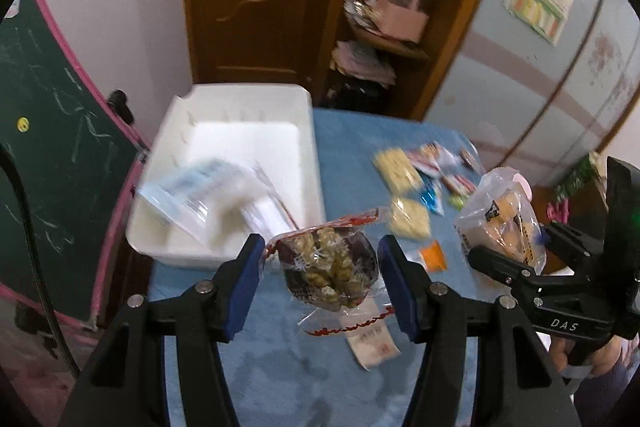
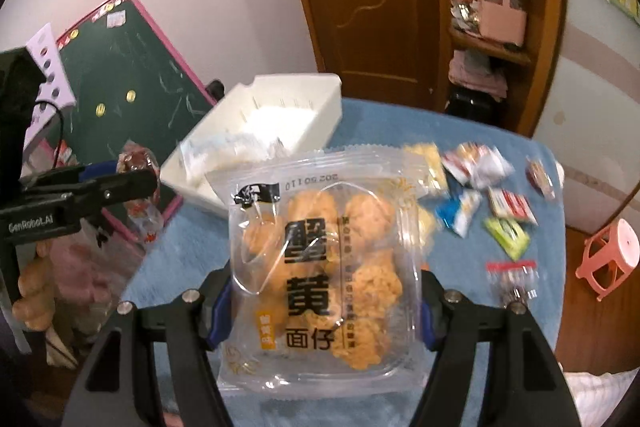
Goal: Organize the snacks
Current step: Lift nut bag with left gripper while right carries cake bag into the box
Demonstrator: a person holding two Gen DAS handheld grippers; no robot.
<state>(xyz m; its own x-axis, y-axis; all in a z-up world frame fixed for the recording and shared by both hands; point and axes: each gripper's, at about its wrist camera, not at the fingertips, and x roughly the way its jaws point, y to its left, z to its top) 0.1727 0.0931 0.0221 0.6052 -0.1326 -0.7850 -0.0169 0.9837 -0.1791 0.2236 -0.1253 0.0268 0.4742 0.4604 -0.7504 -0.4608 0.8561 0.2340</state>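
Note:
My left gripper (image 1: 320, 275) has its jaws wide apart around a clear packet of walnut-filled dates (image 1: 328, 267) that hangs between the blue pads above the blue table; I cannot see a pad touching it. My right gripper (image 2: 324, 299) is shut on a clear tray pack of orange crab-roe noodle snacks (image 2: 324, 267), held up; it also shows in the left wrist view (image 1: 500, 223). The white foam box (image 1: 236, 163) stands at the table's far left, with a clear blue-printed packet (image 1: 200, 191) in it. The left gripper with the date packet (image 2: 138, 187) shows at the right wrist view's left.
Several small snack packets (image 2: 480, 195) lie scattered on the blue tablecloth (image 2: 400, 131) at the right. A green chalkboard (image 2: 132, 87) leans at the left. A wooden door and shelves (image 2: 484, 27) stand behind. A pink stool (image 2: 608, 259) stands right of the table.

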